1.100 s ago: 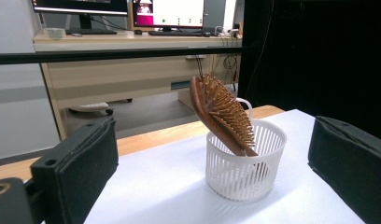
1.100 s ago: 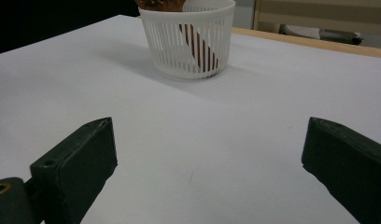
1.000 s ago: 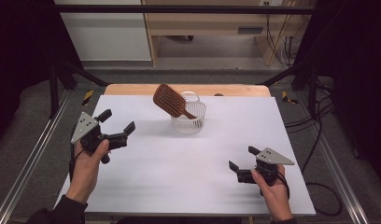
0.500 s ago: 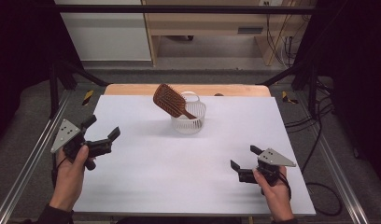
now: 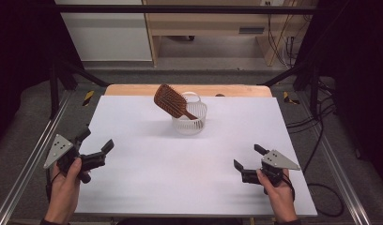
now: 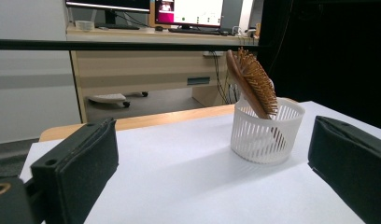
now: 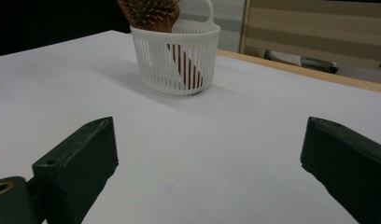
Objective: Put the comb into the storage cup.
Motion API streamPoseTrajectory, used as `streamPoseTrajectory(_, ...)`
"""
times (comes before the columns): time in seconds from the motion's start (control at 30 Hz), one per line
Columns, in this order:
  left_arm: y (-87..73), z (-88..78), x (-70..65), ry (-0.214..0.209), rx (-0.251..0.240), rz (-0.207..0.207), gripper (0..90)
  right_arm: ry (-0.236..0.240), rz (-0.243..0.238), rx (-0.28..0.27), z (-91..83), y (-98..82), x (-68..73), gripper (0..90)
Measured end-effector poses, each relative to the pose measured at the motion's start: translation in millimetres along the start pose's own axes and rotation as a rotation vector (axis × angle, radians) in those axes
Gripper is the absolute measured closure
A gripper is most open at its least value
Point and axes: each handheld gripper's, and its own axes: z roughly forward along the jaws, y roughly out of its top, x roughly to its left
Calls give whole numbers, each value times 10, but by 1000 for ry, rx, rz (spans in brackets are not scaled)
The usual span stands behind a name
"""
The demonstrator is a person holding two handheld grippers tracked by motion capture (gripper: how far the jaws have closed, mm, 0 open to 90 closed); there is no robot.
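Note:
A brown wooden hairbrush stands handle-down in a small white slatted basket at the back middle of the white table, its bristled head leaning out to the left. The hairbrush and basket lie ahead of my left gripper, which is open and empty near the table's left edge. My right gripper is open and empty near the front right. From there the basket stands far ahead with the hairbrush rising out of it.
The white tabletop has a wooden strip along its back edge. Metal rails run down both sides of the table. A desk with monitors stands beyond the table.
My left gripper has drawn back toward the front left edge of the table, away from the basket. The right gripper has stayed nearly in place.

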Motion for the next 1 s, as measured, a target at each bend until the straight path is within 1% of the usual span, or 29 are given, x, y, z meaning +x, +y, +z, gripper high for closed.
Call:
streamPoseTrajectory(0.27,-138,-54,-40,-14,-1,-14,18,-9,1,-15,-34,-11,-47,41)
streamPoseTrajectory(0.37,-184,-65,-61,-25,-7,-17,19,-14,2,-18,-47,-15,-63,41)
streamPoseTrajectory(0.5,-238,-72,-101,-45,-3,-17,19,-20,7,-22,-64,-20,-90,39)
streamPoseTrajectory(0.57,-255,-77,-117,-44,-6,-14,18,-24,9,-25,-72,-22,-106,38)
streamPoseTrajectory(0.6,-263,-74,-130,-55,-5,-17,18,-24,10,-24,-75,-23,-110,39)
streamPoseTrajectory(0.7,-272,-73,-152,-66,-5,-12,18,-24,9,-25,-78,-28,-119,39)
streamPoseTrajectory(1.0,-300,-74,-222,-72,-5,-3,18,-17,4,-26,-83,-31,-127,39)
